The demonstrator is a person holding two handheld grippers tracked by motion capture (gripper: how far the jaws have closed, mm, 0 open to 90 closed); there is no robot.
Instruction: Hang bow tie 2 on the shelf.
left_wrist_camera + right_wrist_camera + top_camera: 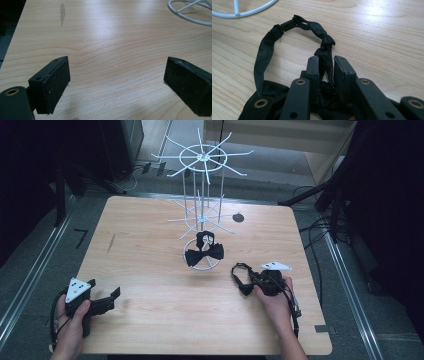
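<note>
A black bow tie (205,251) hangs on the white wire rack (201,195), low over its ring base. A second black bow tie (243,279) lies on the wooden table (150,270) at the right, its strap (263,53) looping out ahead of my right gripper (325,62). That gripper (260,280) is shut on the strap near the bow, its jaws nearly touching. My left gripper (111,299) rests near the table's front left corner, jaws wide open with bare wood between the pads (56,85).
The rack's ring base (190,15) lies ahead and to the right of the left gripper and shows as a white ring base (242,11) at the right gripper view's top left. A dark round hole (238,217) sits behind the rack. Cables (312,227) lie off the table's right edge.
</note>
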